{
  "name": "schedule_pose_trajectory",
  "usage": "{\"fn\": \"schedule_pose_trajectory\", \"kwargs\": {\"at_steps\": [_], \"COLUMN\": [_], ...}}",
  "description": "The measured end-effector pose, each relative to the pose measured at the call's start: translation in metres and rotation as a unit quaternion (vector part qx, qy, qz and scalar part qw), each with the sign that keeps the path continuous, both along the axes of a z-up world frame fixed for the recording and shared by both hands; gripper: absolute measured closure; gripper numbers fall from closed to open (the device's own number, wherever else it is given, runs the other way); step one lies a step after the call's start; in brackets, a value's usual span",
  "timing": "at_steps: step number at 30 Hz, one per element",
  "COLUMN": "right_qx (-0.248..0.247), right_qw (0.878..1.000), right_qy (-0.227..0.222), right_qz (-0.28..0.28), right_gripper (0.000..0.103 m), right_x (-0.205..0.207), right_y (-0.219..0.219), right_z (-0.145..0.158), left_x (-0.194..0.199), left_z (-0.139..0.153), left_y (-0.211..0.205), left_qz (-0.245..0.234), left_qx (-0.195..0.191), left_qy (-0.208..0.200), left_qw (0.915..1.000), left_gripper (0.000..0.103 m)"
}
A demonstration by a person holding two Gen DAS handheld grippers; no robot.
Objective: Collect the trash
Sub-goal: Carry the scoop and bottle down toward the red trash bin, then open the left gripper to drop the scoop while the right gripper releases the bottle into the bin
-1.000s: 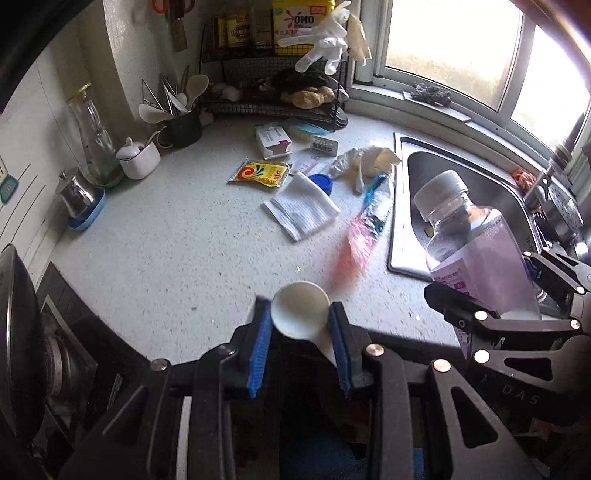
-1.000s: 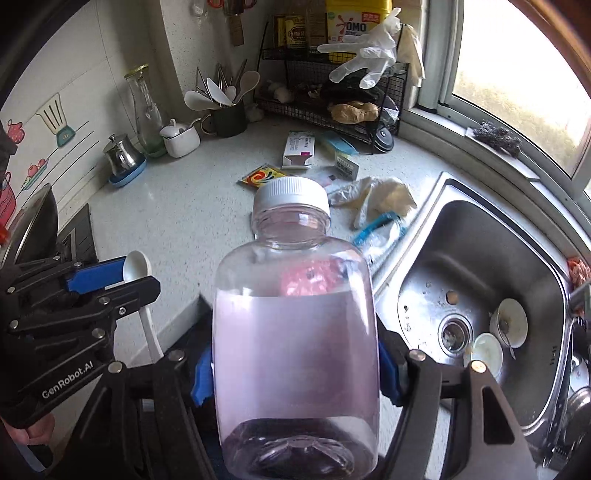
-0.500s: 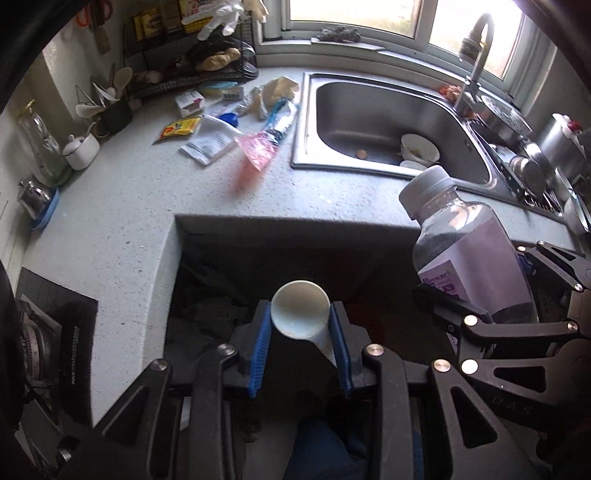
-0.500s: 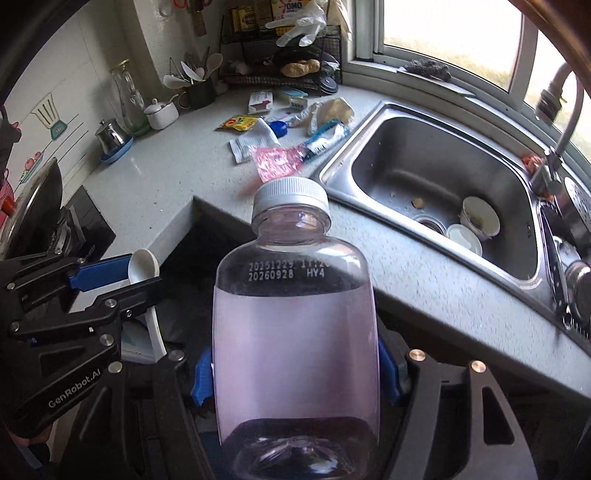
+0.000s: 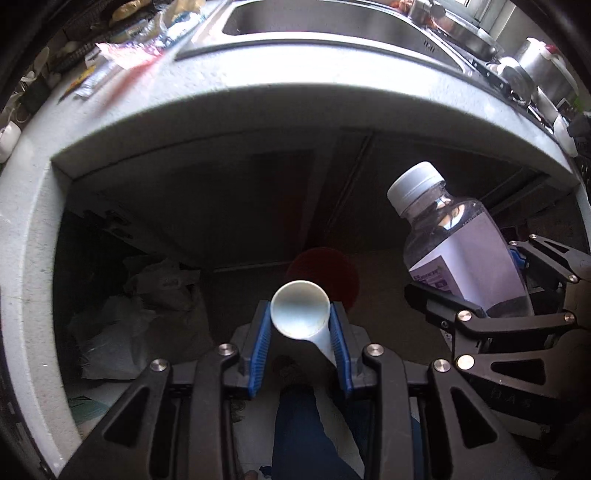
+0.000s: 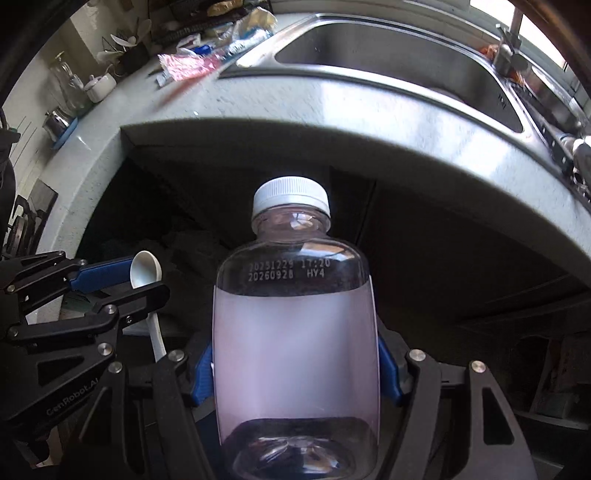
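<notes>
- Left wrist view: our left gripper [image 5: 300, 325] has its blue-padded fingers [image 5: 259, 341] closed on a white plastic spoon [image 5: 300, 314]. The bowl sits between the fingertips, and the handle runs back along the right-hand pad.
- Just past the fingertips, lower down, we see a dark red round bin [image 5: 323, 275] on the floor, partly hidden by the spoon's bowl.
- Off to the left of the fingers, in the dim space under the surface [image 5: 258, 99], lie pale crumpled bags [image 5: 136, 314].
- To the right of our fingers, the right gripper [image 5: 491, 295] carries a clear bottle [image 5: 461, 251] with a white cap and a pale label, tilted to the left.
- Far beyond the fingers, up on the surface, there is blurred litter [image 5: 125, 55] beside the sink [image 5: 332, 26].
- Behind the fingers, at the bottom edge, we see a leg in blue cloth [image 5: 299, 435].
- Right wrist view: our right gripper [image 6: 295, 365] grips the bottle [image 6: 295, 332] across its body, a blue pad pressed on each side. The bottle stands along the fingers, cap [image 6: 291, 195] pointing away, a printed date code on its shoulder.
- To the left of these fingers, the left gripper [image 6: 122, 277] holds the spoon [image 6: 146, 273], the handle hanging below its fingers.
- Beyond the bottle we see the rounded edge of the surface [image 6: 332, 122], with the sink [image 6: 406, 62] behind it and pink wrappers [image 6: 188, 66] further left.
- Both held things hang below the surface's edge, in front of dark cupboard doors [image 6: 443, 240].
</notes>
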State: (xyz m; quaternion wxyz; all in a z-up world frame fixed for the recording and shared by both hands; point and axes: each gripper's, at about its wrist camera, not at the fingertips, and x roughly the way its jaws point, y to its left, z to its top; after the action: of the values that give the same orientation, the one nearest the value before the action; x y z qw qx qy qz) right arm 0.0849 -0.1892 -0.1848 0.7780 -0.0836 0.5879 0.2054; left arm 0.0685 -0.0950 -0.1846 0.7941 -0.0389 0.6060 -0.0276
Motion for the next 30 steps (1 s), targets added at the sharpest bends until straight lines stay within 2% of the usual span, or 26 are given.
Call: {"fn": "schedule_pose_trajectory", "kwargs": {"at_steps": [4, 7, 12, 16, 21, 24, 26, 30], "right_qx": [0.005, 0.004, -0.001, -0.005, -0.007, -0.004, -0.003, 0.009], "right_qw": [1.0, 1.0, 1.0, 1.0, 0.999, 0.999, 0.999, 0.999], "right_qy": [0.006, 0.029, 0.019, 0.02, 0.035, 0.041, 0.044, 0.047], "right_qz": [0.006, -0.008, -0.009, -0.02, -0.027, -0.03, -0.028, -0.025], "right_gripper": [0.037, 0.037, 0.037, 0.037, 0.037, 0.037, 0.037, 0.037], "right_x": [0.015, 0.031, 0.048, 0.061, 0.069, 0.068, 0.067, 0.068], "right_y": [-0.018, -0.037, -0.063, -0.081, -0.096, -0.097, -0.093, -0.104], "right_z": [-0.062, -0.12, -0.209, -0.262, -0.3, -0.306, -0.309, -0.307], "left_x": [0.015, 0.026, 0.048, 0.065, 0.082, 0.09, 0.092, 0.094], "left_z": [-0.068, -0.127, -0.219, -0.276, -0.306, -0.31, -0.308, -0.308], "left_y": [-0.022, -0.036, -0.059, -0.077, -0.088, -0.087, -0.091, -0.1], "left_qz": [0.003, 0.002, -0.022, -0.026, -0.035, -0.029, -0.029, -0.043], "left_qx": [-0.009, -0.02, -0.032, -0.01, -0.002, -0.001, -0.004, 0.01], "left_qy": [0.016, 0.029, 0.03, 0.03, 0.037, 0.049, 0.049, 0.054], "left_qw": [0.9998, 0.9994, 0.9988, 0.9992, 0.9987, 0.9983, 0.9984, 0.9976], "left_gripper": [0.074, 0.074, 0.074, 0.074, 0.074, 0.068, 0.06, 0.06]}}
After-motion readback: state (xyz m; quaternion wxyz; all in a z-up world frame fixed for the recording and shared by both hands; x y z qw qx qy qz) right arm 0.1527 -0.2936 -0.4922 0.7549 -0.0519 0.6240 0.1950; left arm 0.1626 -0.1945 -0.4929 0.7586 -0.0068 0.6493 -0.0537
